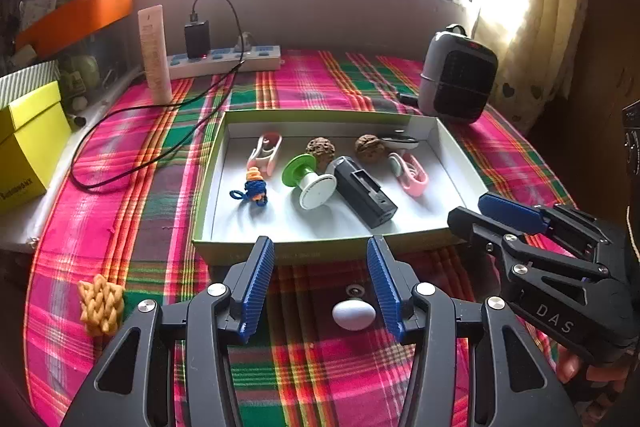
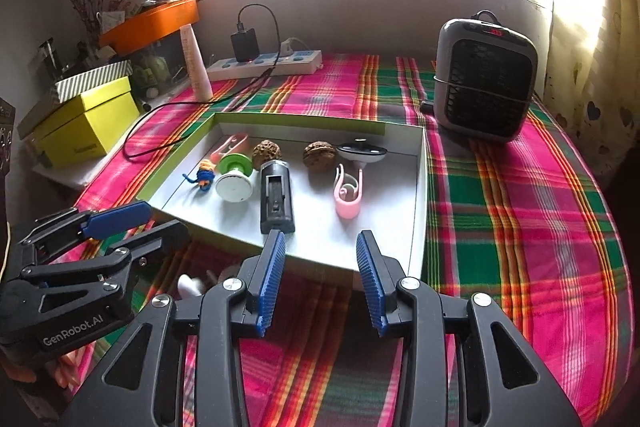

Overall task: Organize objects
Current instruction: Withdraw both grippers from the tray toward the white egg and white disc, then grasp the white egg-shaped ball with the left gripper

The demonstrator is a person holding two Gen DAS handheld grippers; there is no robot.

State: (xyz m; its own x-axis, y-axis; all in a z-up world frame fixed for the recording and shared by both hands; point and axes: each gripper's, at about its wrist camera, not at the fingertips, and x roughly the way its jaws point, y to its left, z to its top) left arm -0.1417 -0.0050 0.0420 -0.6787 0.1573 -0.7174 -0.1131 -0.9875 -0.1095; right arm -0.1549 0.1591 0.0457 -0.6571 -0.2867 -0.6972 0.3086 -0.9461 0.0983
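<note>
Your left claw gapes empty just short of the shallow green-rimmed cardboard tray, a small white egg-shaped piece lying on the plaid cloth between its fingers. Your right claw, half open and empty, hangs over the tray's near edge, just short of the black oblong box inside it.

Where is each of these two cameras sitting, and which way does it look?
Left wrist: on the left gripper, looking past its open fingers at the tray; right gripper shows.
Right wrist: on the right gripper, open, facing the same tray; left gripper shows.
Shared: tray, heater.

Bare plaid cloth right of crowded tray; heater behind.
</note>
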